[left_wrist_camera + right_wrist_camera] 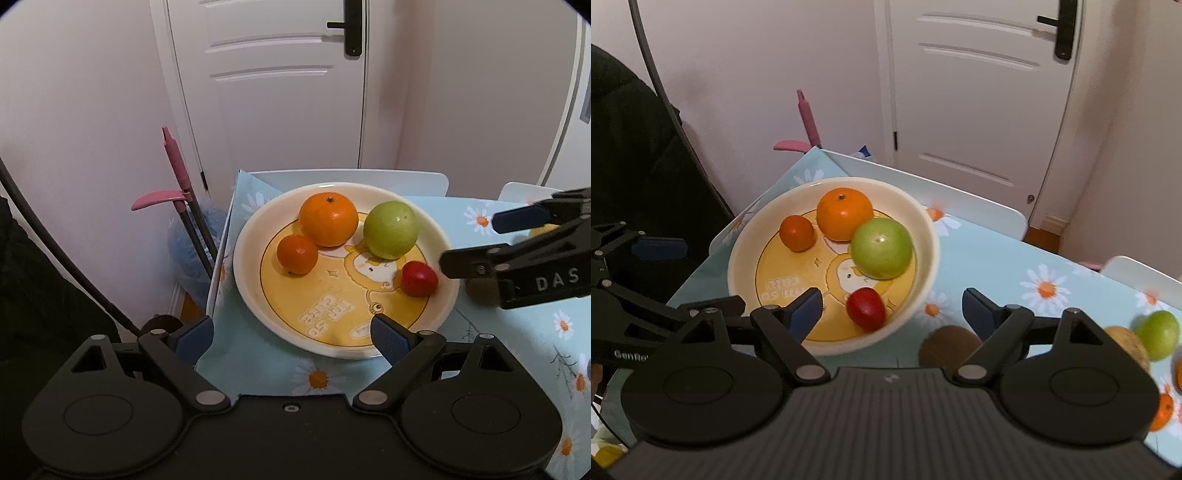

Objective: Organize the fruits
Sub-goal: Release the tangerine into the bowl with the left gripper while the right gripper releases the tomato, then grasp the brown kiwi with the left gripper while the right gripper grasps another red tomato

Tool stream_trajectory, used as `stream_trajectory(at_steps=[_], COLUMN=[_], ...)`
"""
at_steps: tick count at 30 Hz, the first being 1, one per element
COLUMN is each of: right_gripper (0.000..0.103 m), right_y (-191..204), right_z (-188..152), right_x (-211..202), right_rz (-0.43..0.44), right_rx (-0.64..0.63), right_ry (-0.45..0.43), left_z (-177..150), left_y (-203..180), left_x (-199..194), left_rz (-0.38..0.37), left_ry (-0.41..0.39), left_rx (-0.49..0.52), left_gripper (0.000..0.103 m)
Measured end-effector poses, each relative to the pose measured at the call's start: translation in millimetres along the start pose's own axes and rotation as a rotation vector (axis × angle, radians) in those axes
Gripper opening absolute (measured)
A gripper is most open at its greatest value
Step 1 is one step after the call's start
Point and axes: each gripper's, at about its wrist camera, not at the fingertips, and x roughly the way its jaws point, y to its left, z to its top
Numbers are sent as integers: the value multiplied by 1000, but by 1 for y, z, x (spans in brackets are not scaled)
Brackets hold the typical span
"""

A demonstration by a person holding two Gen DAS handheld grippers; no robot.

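Observation:
A cream plate [255, 229] with a yellow cartoon print holds a large orange [328, 219], a small orange [297, 254], a green apple [391, 229] and a small red fruit [419, 278]. My left gripper [291, 325] is open at the plate's near rim, holding nothing. My right gripper [469, 242] reaches in from the right, its jaws wide apart beside the red fruit. In the right wrist view the red fruit [865, 308] lies loose on the plate [746, 243] near the right gripper [892, 295]; no pad touches it. The left gripper [701, 273] shows at the left.
A brown kiwi [945, 347] lies on the daisy tablecloth [997, 258] just right of the plate. A green fruit [1158, 334], a tan fruit [1128, 343] and an orange [1161, 411] lie further right. The table's left edge drops off beside pink-handled cleaning tools [177, 173].

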Motion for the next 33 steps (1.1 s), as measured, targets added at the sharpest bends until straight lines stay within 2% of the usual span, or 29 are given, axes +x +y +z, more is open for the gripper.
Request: stream_trajectory(at_steps=[8,16,26,33], right_gripper=[98,98,98,98], right_y=[-18,-49,-89,-115], right_z=[-6,-25,-75,-121], right_x=[-45,-90,-124,-128], right_rz=[-56,-134,-238,-246], right_rx=[50,125,245,310], right_ry=[-31,-42,-15,37], left_z=[9,21,29,24], left_y=[-11,-29,-78,-117], left_x=[-24,-43,-35,-20], left_rz=[-20,-88,-201,-200], left_ry=[-42,-78,-86,-80], left_rx=[16,41,153,199], left_gripper=[95,95,95,95])
